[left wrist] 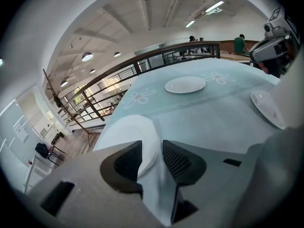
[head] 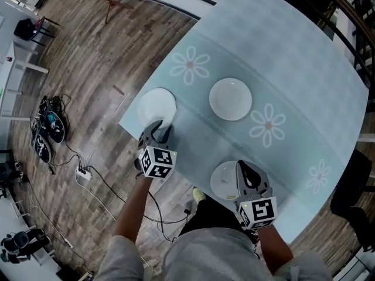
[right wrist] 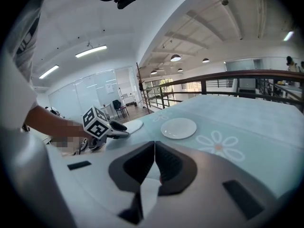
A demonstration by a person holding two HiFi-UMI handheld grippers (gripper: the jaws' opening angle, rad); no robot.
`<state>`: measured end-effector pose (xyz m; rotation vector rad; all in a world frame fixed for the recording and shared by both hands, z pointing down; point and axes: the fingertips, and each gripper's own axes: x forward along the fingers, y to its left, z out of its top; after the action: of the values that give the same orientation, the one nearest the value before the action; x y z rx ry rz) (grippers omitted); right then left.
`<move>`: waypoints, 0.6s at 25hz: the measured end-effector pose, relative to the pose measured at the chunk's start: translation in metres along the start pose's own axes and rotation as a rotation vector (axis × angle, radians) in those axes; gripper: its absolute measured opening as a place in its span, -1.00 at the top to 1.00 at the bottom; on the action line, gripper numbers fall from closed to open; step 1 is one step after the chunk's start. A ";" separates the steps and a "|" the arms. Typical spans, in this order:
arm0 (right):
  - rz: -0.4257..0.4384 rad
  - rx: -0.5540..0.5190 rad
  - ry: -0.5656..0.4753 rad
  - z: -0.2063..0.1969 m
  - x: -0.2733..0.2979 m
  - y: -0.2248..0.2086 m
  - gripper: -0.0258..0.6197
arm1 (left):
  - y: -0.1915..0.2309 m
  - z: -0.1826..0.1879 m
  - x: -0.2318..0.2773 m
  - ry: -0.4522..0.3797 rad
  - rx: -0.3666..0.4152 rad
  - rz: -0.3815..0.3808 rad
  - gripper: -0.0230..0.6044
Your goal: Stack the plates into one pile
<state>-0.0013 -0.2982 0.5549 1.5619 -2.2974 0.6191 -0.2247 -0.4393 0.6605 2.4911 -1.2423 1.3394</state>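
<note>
The left gripper (head: 159, 127), jaws wide, straddled the left plate's (head: 155, 105) near rim. The right gripper (head: 246, 167), jaws together, hung over the near plate's (head: 222, 180) right edge. The third plate (head: 231, 99) lay farther off.

The left tool (head: 162, 127) is tilted downward with jaws parted; the right tool (head: 242, 165) is held with jaws closed together.

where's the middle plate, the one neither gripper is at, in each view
Head view: middle plate just up-right of centre.
Left gripper view: middle plate above centre, far across the cloth.
Right gripper view: middle plate near centre, above the jaws.
Shared landmark: daisy print just right of it in all three.
</note>
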 end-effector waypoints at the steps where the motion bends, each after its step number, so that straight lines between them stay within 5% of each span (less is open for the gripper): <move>1: -0.002 0.003 0.002 -0.001 0.002 -0.001 0.83 | 0.000 -0.002 0.002 0.004 0.004 -0.008 0.48; 15: -0.015 0.010 0.015 -0.005 -0.003 -0.010 0.83 | -0.005 0.001 0.007 0.032 0.012 -0.057 0.49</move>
<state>0.0094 -0.2970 0.5598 1.5720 -2.2736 0.6368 -0.2185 -0.4410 0.6668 2.4826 -1.1511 1.3711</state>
